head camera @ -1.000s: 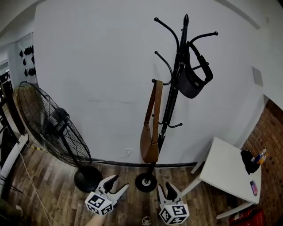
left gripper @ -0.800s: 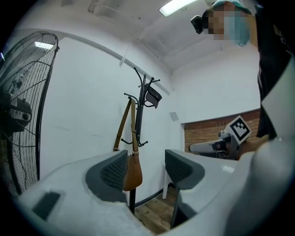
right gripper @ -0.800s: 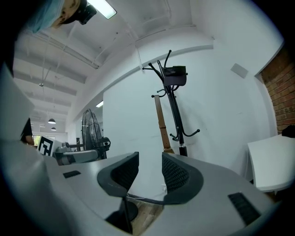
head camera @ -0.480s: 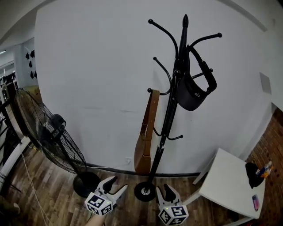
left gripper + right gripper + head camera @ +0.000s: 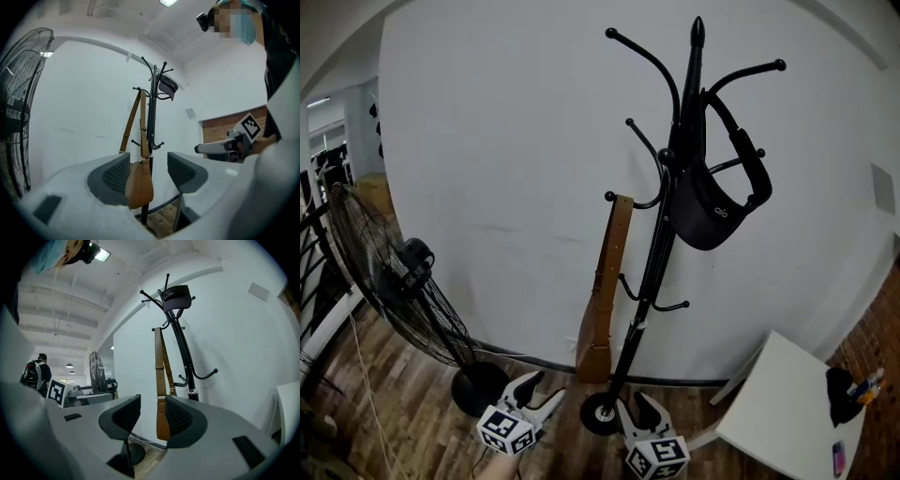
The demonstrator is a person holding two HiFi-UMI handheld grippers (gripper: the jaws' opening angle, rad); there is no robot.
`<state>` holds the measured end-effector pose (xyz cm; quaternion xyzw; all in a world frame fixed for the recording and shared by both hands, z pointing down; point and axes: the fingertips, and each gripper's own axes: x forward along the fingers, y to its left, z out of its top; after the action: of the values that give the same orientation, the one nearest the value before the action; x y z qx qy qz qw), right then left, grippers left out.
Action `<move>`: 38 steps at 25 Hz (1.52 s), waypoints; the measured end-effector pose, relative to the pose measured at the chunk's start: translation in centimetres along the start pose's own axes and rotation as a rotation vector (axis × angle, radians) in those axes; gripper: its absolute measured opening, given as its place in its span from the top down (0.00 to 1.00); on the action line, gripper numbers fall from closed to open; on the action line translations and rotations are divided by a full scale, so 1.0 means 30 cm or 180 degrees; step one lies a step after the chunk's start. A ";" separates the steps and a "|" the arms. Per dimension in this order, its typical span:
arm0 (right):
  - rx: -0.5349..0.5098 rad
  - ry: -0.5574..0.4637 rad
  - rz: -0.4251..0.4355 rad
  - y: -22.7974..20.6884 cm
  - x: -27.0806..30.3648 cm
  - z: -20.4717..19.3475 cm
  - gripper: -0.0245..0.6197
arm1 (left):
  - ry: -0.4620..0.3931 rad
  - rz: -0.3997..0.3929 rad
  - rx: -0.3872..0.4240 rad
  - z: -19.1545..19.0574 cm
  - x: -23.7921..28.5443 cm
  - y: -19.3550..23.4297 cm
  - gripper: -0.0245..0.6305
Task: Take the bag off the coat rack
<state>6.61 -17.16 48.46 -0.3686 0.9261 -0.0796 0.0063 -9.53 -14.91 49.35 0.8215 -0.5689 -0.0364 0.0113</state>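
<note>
Left gripper (image 5: 542, 389) near, low, jaws apart, empty. Brown bag (image 5: 593, 342) beyond, hung by strap from mid hook of coat rack (image 5: 661, 244) at far wall. Right gripper (image 5: 636, 405) near, alongside, jaws opening, nothing between. Black bag (image 5: 712, 202) on upper right hook.

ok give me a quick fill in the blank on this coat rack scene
1. The brown bag hangs by its ____ from a hook of the coat rack.
2. The black bag hangs ____ on the coat rack than the brown bag.
3. In the head view, the fan stands to the ____ of the coat rack.

Missing words: strap; higher; left
</note>
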 end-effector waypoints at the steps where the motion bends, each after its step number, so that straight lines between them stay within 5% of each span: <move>1: -0.0048 0.0011 0.0047 -0.003 0.007 0.001 0.74 | -0.0004 0.0021 -0.0017 -0.003 0.011 0.001 0.59; 12: -0.0231 -0.0100 0.0188 0.006 0.167 0.101 0.73 | -0.0062 0.0012 0.0049 0.030 0.163 0.107 0.59; 28: -0.0450 -0.0126 -0.0249 -0.022 0.508 0.195 0.70 | -0.0150 -0.0476 -0.0015 0.091 0.538 0.406 0.59; 38: -0.0658 -0.0117 -0.0751 -0.070 0.620 0.222 0.64 | -0.0218 -0.0805 -0.0106 0.112 0.718 0.486 0.59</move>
<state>-5.04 -32.34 43.09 -0.4750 0.8794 0.0227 -0.0241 -15.84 -40.13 45.88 0.8847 -0.4601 -0.0750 0.0008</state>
